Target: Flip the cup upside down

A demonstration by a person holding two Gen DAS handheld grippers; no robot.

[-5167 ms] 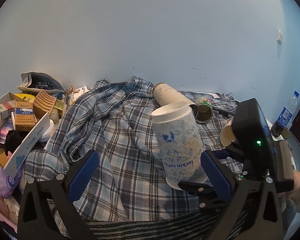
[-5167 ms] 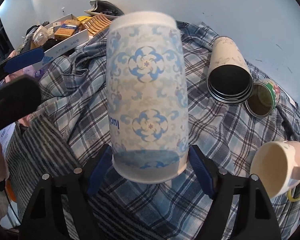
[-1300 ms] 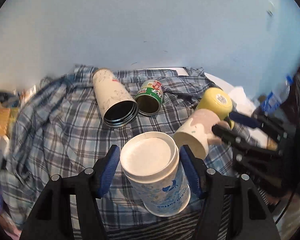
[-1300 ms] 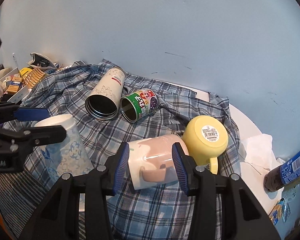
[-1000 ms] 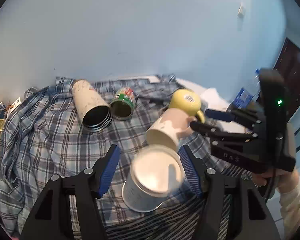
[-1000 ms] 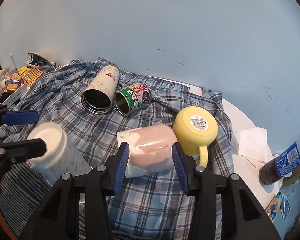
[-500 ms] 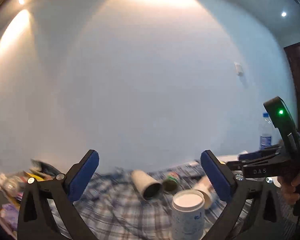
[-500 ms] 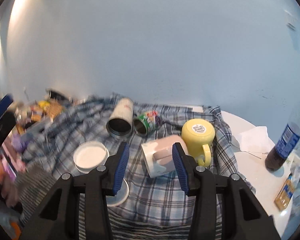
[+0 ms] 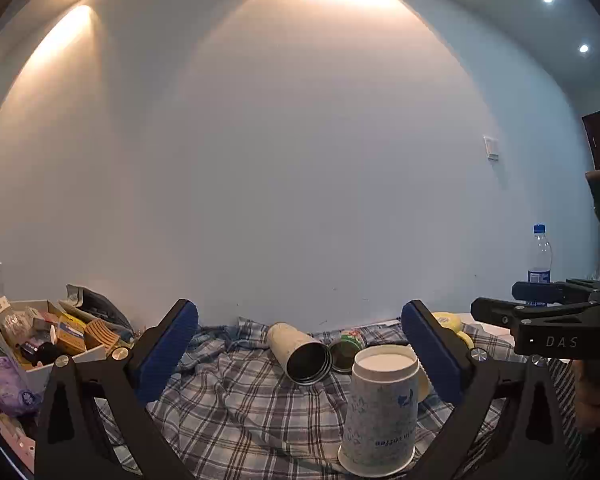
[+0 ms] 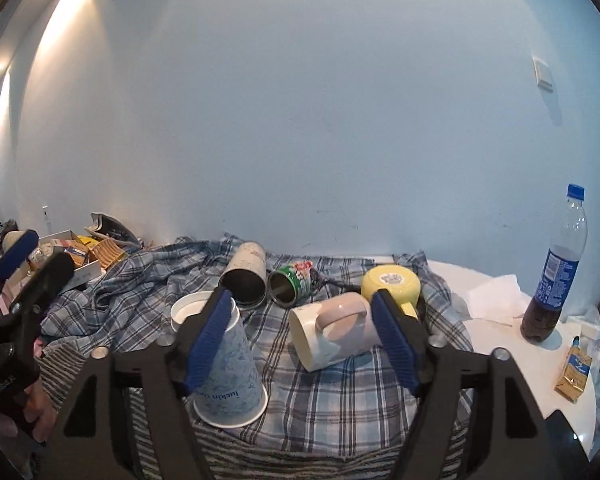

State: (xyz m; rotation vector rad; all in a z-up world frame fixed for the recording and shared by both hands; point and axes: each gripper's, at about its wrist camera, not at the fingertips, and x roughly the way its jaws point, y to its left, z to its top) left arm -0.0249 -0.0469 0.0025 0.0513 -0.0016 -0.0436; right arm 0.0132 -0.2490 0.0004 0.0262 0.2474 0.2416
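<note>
Here the paper cup (image 9: 380, 408) stands upside down on the checked cloth (image 9: 236, 396), its wide mouth down and its white base up, so its long axis is upright, perhaps leaning a little. Seen from the left gripper (image 9: 300, 354), whose fingers are spread wide and hold nothing, the cup is low and toward the right finger, in front of the tips and not between them. Seen from the right gripper (image 10: 302, 340), also wide open and empty, the cup (image 10: 228, 368) is partly behind the left finger, while the pink mug (image 10: 334, 330) on its side lies in the gap ahead. I judge the flip of the paper cup as done, and the left hand as the nearer one if the cup needs a correction. Beyond both pairs of fingers lie a steel tumbler (image 9: 300, 354) and a green can (image 9: 346, 350) with open mouths toward the cameras, and the yellow mug (image 10: 392, 284) already stands on its rim, just beside the pink mug. Room is free above the cups; to the right of the right fingers the desk (image 10: 504, 344) carries a bottle (image 10: 556, 272), well apart.
</note>
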